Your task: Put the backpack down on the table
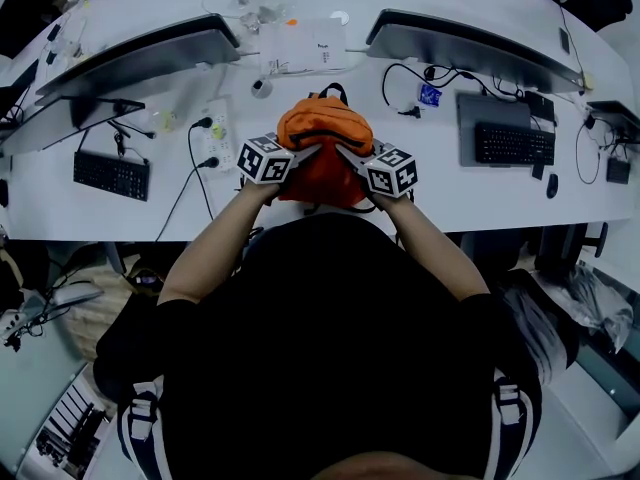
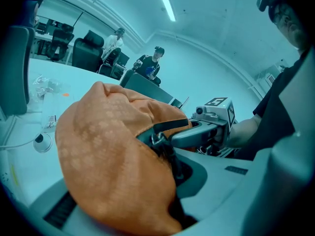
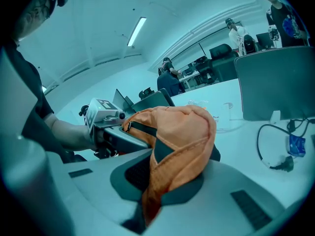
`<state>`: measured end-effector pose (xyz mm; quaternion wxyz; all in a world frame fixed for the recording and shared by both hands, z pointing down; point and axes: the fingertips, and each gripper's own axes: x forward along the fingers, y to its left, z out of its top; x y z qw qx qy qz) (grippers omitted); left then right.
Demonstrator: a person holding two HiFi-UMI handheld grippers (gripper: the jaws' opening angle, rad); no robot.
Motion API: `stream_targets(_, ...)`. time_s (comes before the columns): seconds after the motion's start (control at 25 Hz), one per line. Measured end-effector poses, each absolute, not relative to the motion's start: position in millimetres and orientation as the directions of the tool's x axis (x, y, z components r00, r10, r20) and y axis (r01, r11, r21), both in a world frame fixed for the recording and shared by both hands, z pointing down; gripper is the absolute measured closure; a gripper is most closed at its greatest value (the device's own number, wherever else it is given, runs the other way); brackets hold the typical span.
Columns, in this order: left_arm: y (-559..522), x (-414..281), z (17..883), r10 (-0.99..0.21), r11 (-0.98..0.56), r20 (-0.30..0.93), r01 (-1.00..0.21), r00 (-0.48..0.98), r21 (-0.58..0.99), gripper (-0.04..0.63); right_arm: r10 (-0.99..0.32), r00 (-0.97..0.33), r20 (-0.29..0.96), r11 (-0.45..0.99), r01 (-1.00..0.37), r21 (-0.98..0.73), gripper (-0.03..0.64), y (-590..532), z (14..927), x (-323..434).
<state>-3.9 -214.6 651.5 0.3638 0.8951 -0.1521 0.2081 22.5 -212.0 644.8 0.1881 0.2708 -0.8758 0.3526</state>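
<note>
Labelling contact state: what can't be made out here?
Head view: whether the backpack bottom touches the table; its own bulk hides it.
Left gripper view: left tool tips, buried in orange fabric.
Right gripper view: right tool tips, same fabric.
Head view: clear clutter behind it, too small.

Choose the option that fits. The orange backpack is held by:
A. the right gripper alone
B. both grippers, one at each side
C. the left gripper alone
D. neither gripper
B: the left gripper and the right gripper are each shut on fabric of the orange backpack, at opposite sides.
</note>
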Motion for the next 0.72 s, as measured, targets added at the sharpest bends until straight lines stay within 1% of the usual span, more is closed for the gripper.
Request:
stream_targets(0.24, -225.4, -0.2, 661.8, -0.131, -0.710, 0.504, -0.435, 0.854, 0.554, 0.555, -0.347, -0.769, 0.537, 0.602, -0.621, -0.501, 0.584, -223.8, 656.1, 26.9)
stream_targets(0.72, -240.4, 6.1, 680.3, -0.097, -0.721, 0.530, -0.426, 0.843, 0.546, 0.554, -0.361, -0.751, 0.553, 0.591, -0.643, -0.487, 0.584, -238.5, 675.6, 35.2)
